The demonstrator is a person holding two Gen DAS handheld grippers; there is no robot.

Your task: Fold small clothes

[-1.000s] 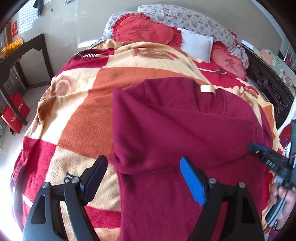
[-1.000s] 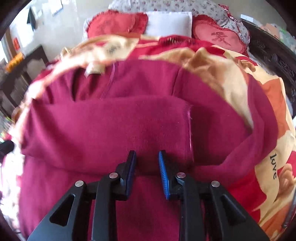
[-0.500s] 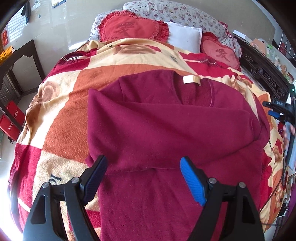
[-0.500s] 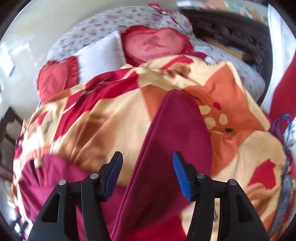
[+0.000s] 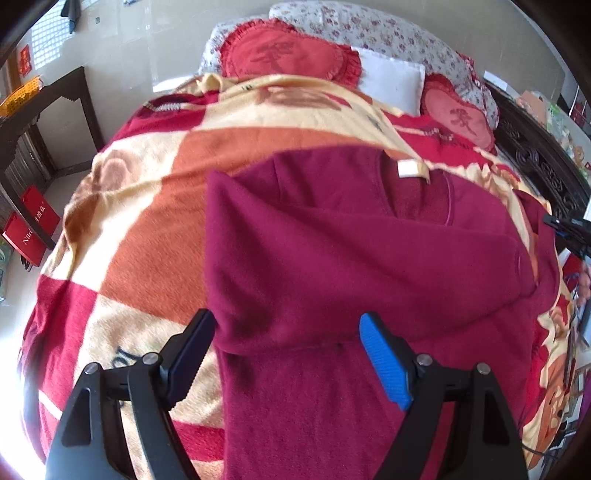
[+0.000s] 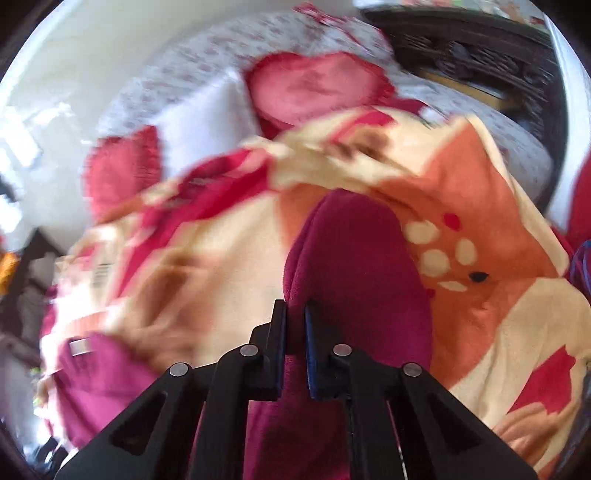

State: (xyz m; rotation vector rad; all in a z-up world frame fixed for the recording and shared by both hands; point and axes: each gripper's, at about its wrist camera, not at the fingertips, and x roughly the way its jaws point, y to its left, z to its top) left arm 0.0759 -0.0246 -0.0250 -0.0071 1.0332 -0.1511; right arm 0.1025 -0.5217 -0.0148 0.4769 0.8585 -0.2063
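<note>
Hard to see: the right wrist view is blurred, so the pillows and blanket pattern smear there; the sweater's (image 5: pixel 332 258) lower hem runs out of the left wrist view at the bottom; only a dark tip of the right gripper (image 5: pixel 569 227) shows at the right edge of that view
Sweater: dark red knit, lying flat on the blanket (image 5: pixel 147 240) on the bed, neck toward the pillows, a pale label (image 5: pixel 408 170) inside the collar; one sleeve is folded across the chest
Sleeve: the other sleeve (image 6: pixel 354 258) lies out to the side on the blanket's orange and cream part
Right gripper (image 6: pixel 294 332): jaws drawn narrow, pinching a fold of that sleeve; pointing steeply down
Left gripper (image 5: pixel 291 354): jaws wide, one dark pad over the blanket, the blue pad over the sweater; the folded sleeve's edge lies between them, and no pad presses on it; tilted steeply down
Bed head: two red heart cushions (image 5: pixel 288 55) and a white pillow (image 5: pixel 391 79) against a flowered pillow (image 5: pixel 369 29)
Beside the bed: red boxes (image 5: pixel 31 229) on the floor by a dark bench (image 5: pixel 55 92)
</note>
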